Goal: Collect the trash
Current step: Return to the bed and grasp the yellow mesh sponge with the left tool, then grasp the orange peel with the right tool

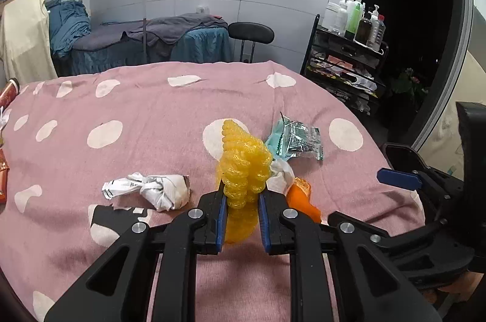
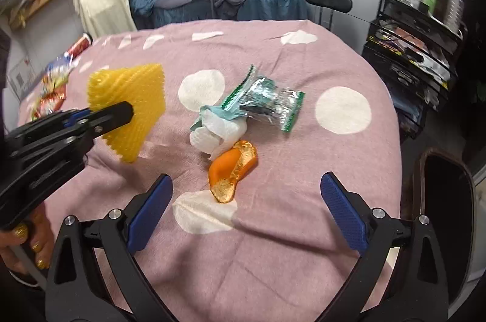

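- The bubble wrap sheet (image 1: 243, 167) sits pinched between the fingers of the left gripper (image 1: 242, 202), lifted off the blanket (image 1: 152, 109).
- Left of it, a crumpled paper (image 1: 148, 190) lies on the blanket.
- Just right of the sheet lie a tissue wad (image 2: 212, 133), a peel-like scrap (image 2: 232, 167) in front of it, and a foil packet (image 2: 267, 103) behind.
- The right gripper (image 2: 246, 209) hangs spread wide in front of that cluster, nothing between its pads.
- More wrappers (image 2: 54, 91) lie at the blanket's far left edge.
- A cart of bottles (image 1: 352, 49) stands off to the right.
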The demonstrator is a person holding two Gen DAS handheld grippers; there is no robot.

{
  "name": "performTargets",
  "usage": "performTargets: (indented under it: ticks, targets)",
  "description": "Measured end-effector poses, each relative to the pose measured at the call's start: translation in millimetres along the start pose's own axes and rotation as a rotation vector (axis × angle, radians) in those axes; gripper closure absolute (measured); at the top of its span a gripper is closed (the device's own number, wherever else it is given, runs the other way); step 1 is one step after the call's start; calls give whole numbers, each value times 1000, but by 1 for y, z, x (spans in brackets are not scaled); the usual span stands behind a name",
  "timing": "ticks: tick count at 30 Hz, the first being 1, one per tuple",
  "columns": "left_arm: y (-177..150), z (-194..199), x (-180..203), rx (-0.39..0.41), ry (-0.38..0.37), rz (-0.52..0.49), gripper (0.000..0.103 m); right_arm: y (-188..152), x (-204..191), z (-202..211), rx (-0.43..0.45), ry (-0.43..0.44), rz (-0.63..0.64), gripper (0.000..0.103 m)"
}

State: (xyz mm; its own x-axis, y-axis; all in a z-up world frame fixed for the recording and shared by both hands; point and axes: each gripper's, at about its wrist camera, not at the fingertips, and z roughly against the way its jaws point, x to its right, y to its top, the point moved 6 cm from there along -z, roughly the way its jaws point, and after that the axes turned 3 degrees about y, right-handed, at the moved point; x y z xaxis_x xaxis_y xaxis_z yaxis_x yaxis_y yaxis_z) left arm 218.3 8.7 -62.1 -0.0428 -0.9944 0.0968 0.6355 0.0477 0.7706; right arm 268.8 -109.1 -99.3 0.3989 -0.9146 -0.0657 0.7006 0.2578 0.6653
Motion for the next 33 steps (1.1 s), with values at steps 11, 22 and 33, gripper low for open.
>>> performTargets:
  ticks: [11, 22, 33]
  targets:
    - [-14, 12, -6, -1, -6, 18, 85, 2, -8, -50, -164, -36, 78, 27]
    - [-19, 17, -7, 7, -12, 26, 85, -10, -12, -70, -242, -17, 98, 83]
    - [-17, 28, -2, 31, -43, 24, 86, -1, 6, -25, -31, 38, -44, 91]
